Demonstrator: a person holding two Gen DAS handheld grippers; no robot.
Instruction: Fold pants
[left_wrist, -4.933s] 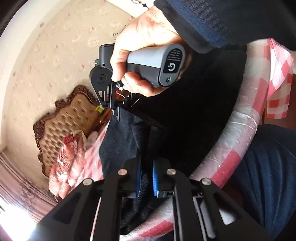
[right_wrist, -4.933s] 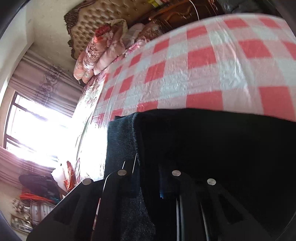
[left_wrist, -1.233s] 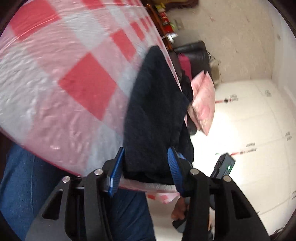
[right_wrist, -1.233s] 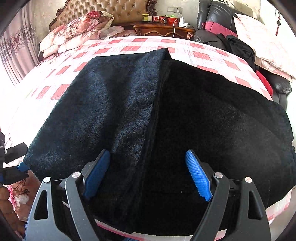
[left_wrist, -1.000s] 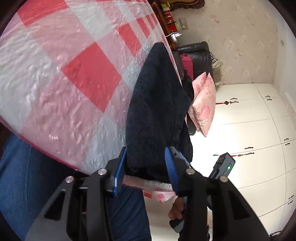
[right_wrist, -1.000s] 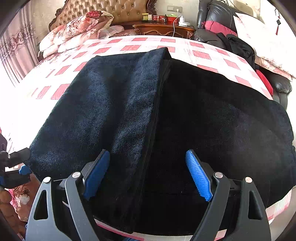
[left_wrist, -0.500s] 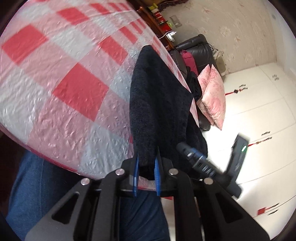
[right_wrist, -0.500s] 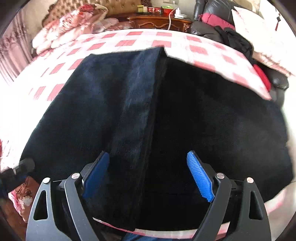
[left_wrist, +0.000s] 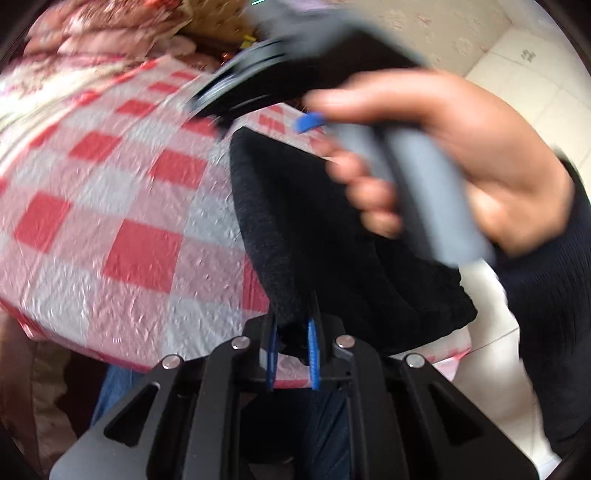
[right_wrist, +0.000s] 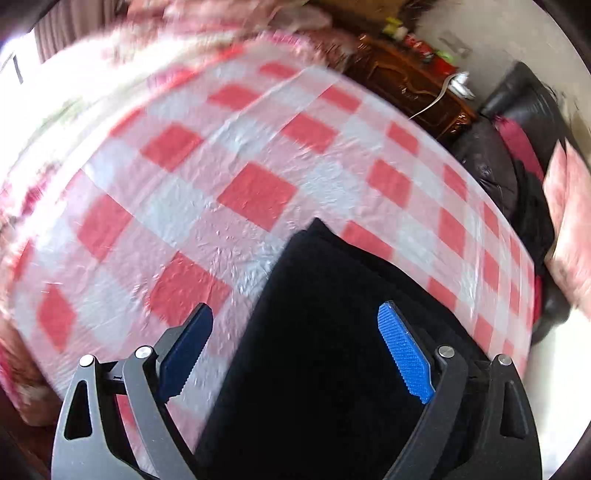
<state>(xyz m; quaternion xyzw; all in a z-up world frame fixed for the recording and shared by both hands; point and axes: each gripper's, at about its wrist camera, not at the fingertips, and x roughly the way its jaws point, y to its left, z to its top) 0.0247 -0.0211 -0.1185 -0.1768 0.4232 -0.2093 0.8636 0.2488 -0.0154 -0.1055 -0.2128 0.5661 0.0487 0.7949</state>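
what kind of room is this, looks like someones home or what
Most likely a bedroom in a home. The dark pants lie on a bed under a red and white checked cover, with a wooden nightstand holding small items behind it and a black leather armchair piled with cushions.

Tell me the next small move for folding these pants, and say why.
Probably bring the right gripper down and close it on the near edge of the pants. Its jaws are opening, the pads clear of the dark cloth beneath, while the left gripper already pinches the near corner at the edge of the checked cover.
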